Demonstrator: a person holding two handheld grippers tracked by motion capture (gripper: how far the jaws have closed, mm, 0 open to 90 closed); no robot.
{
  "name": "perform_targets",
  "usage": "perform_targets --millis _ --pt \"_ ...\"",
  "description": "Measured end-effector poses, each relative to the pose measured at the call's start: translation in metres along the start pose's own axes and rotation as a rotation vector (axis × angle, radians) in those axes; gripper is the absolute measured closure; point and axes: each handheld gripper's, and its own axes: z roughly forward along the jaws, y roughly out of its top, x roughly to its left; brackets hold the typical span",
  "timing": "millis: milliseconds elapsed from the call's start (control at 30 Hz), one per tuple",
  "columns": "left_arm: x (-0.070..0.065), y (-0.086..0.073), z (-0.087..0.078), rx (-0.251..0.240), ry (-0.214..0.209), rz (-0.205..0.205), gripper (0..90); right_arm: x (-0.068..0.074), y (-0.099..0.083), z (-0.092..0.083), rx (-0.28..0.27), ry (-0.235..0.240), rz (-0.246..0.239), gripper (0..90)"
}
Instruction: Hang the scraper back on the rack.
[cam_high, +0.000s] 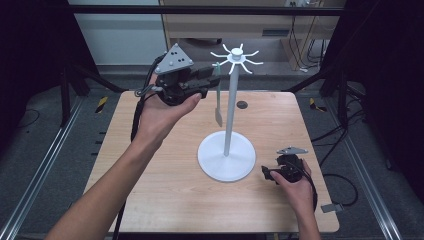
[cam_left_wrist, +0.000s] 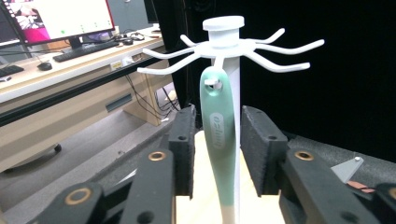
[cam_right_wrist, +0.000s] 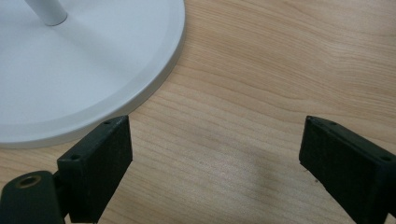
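Left gripper (cam_high: 212, 75) raised, jaws apart; right gripper (cam_high: 266, 173) low, jaws wide.

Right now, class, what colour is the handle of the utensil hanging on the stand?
Mint green, with a cream lower end; the utensil handle shows best in the left gripper view.

White stand (cam_high: 229, 120), mint-green utensil (cam_left_wrist: 218, 140)

high view looks down from overhead; both gripper views sit close, sharing the white stand (cam_high: 230, 110).
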Motion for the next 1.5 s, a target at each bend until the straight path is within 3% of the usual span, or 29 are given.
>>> perform_targets --millis 167,300,467,500,667,733,833,867,1133,1233,1267,1300,1333,1500 --pt "-0.002 -0.003 -0.005 -0.005 0.008 0.007 56.5 0.000 0.000 0.000 0.000 0.005 0.007 10.0" --pt "-0.001 -0.013 -0.010 -0.003 0.020 0.014 45.5 0.000 0.000 0.000 -0.004 0.001 0.001 10.0" --pt "0.001 -0.028 -0.015 0.041 0.020 0.018 34.3 0.001 0.000 0.000 -0.003 0.003 0.003 10.0" --pt "0.001 -0.031 -0.016 0.052 0.017 0.015 26.9 0.000 0.000 0.000 -0.004 0.001 0.002 10.0" --pt "-0.002 -0.045 -0.021 0.084 0.008 0.005 17.3 0.001 0.000 0.000 -0.004 0.000 0.003 10.0" --pt "-0.001 -0.051 -0.023 0.080 0.014 0.047 15.3 0.001 0.000 0.000 -0.005 -0.001 -0.001 10.0" --pt "-0.005 -0.062 -0.028 0.096 0.007 0.039 13.6 0.001 0.000 -0.001 -0.004 -0.003 0.003 10.0" --pt "-0.008 -0.067 -0.030 0.122 0.002 0.011 13.3 0.001 0.000 -0.001 -0.004 -0.004 0.003 10.0" --pt "-0.011 -0.096 -0.038 0.133 0.026 0.094 11.9 0.001 0.000 -0.001 -0.001 -0.007 -0.001 10.0" --pt "-0.019 -0.110 -0.042 0.161 0.015 0.080 10.2 0.000 0.000 -0.001 -0.002 -0.006 0.003 9.9" --pt "0.010 -0.093 -0.044 0.146 0.092 0.617 9.6 0.000 0.000 -0.001 -0.002 -0.006 0.002 9.9" --pt "0.000 -0.108 -0.042 0.181 -0.014 0.398 9.1 0.000 -0.001 -0.001 -0.002 -0.007 0.003 9.8" --pt "-0.021 -0.123 -0.043 0.171 0.016 0.071 8.7 0.000 -0.001 -0.002 -0.002 -0.005 0.002 9.8" --pt "-0.020 -0.149 -0.045 0.195 0.049 0.076 5.9 0.000 -0.001 -0.002 -0.006 -0.010 0.005 9.1"
